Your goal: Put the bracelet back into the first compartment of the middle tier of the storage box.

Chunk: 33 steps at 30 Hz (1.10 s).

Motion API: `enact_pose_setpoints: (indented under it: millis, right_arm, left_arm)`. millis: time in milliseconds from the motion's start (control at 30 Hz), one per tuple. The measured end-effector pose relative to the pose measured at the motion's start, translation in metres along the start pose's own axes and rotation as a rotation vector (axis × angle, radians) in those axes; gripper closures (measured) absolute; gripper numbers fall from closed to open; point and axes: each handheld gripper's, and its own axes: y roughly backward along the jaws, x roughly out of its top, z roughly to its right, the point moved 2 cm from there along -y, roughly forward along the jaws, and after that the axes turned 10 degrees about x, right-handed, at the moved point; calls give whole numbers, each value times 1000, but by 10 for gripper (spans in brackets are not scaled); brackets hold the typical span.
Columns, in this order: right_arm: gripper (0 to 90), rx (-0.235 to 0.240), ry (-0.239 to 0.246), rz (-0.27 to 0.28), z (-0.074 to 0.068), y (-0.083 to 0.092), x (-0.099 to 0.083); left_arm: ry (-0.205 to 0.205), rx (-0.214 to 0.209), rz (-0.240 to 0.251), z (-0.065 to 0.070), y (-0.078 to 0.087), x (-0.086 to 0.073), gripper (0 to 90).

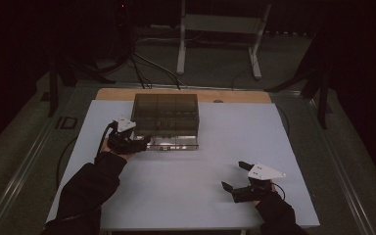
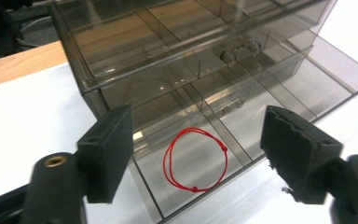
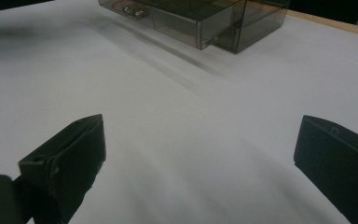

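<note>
Cord: a red loop (image 2: 195, 159) lying flat in the front-left compartment of the pulled-out drawer (image 2: 242, 140), right below the left claw.
Left claw (image 2: 200, 154): wide, nothing between the jaws, poised over the cord (looks like a drop-off spot, I'd say).
Drawer: out from the smoky box (image 1: 165, 115), dividers on both sides of the cord hemming it in.
Right claw (image 1: 235, 177): wide and empty, parked low on the counter (image 1: 210, 191), well apart from the box.
Obstacles: none nearby; counter bare around the box.
</note>
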Motion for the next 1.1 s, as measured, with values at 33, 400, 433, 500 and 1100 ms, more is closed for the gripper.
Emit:
enact_pose_setpoints:
  millis: [33,400,433,500,1100]
  right_arm:
    - [24,0,1,3,0,0,0]
    - [24,-3,-4,-3,0,-1,0]
    - [24,-3,-4,-1,0,-1,0]
    - [24,-5,-5,-1,0,0,0]
    - [24,-4,-10,-4,0,-3,0]
  left_arm:
    - [9,-4,2,0,1,1,223]
    - [5,-63,4,9,7,-1,69]
    - [4,-67,4,9,8,-1,69]
    - [8,-71,13,12,13,0,57]
    - [-13,-90,47,36,33,-15,34]
